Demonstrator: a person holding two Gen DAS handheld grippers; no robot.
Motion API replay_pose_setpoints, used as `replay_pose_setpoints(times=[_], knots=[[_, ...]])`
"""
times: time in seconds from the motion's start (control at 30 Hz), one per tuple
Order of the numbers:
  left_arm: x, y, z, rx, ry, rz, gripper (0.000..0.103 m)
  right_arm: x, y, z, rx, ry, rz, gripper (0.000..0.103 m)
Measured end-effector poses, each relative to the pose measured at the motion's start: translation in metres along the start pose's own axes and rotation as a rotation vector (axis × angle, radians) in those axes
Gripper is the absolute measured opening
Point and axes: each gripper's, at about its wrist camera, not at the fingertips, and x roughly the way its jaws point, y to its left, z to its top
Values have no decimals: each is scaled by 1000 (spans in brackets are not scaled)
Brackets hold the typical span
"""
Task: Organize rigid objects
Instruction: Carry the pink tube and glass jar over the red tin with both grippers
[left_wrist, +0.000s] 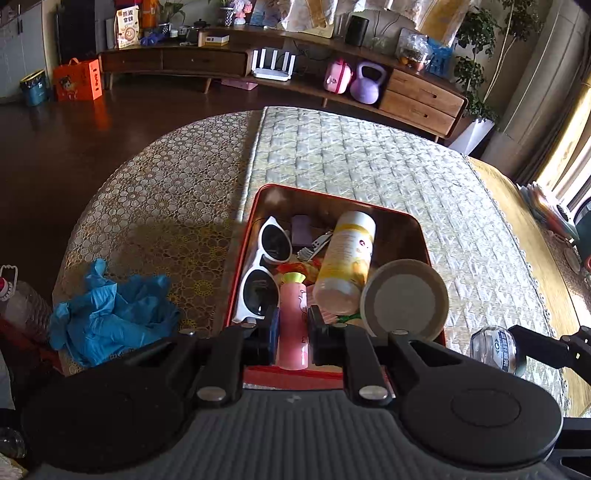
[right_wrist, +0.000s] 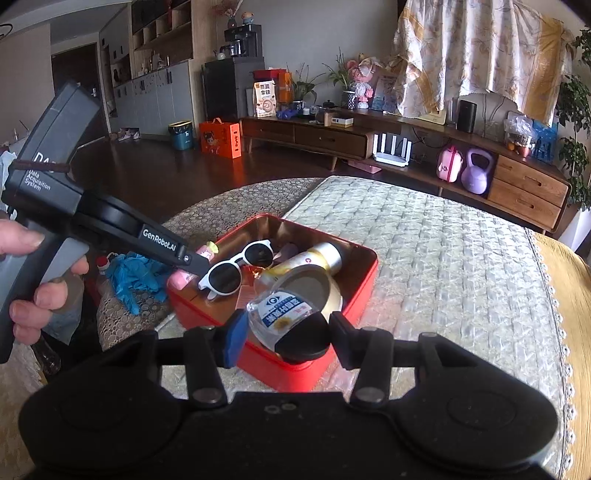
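Observation:
My left gripper (left_wrist: 292, 332) is shut on a pink tube (left_wrist: 291, 295) with a yellow-green cap, held over the near end of a red tin tray (left_wrist: 258, 206). In the tray lie white sunglasses (left_wrist: 264, 266), a yellow-and-white bottle (left_wrist: 347, 258), a round tin (left_wrist: 404, 299) and a nail clipper (left_wrist: 314, 245). My right gripper (right_wrist: 287, 328) is shut on a small clear bottle (right_wrist: 280, 314) with a black cap, just above the near corner of the tray (right_wrist: 365, 266). A hand holds the left gripper (right_wrist: 199, 264) at the tray's left side.
Crumpled blue gloves (left_wrist: 110, 314) lie on the lace cloth left of the tray. A plastic bottle (left_wrist: 22, 306) with a red cap stands at the far left. A woven mat (left_wrist: 369, 162) covers the table beyond and right of the tray. The table ends at a dark floor.

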Motion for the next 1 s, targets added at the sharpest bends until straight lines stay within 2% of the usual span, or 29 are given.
replay_pose_setpoints(times=[0.3,0.5,0.73,0.9,1.0], knots=[[33,12,-3,4,47,5,16,51,5,32,-53,6,-11,48],[49,11,-6,17,71,2,16,93,-1,52,-48,48,-24,47],[58,4,-7,61,60,-8,16,132,-1,59,-35,111,-16,47],[60,0,-8,90,51,-15,16,145,6,61,-54,140,-7,40],[62,-2,-8,100,45,-17,16,149,7,61,-56,155,-7,41]])
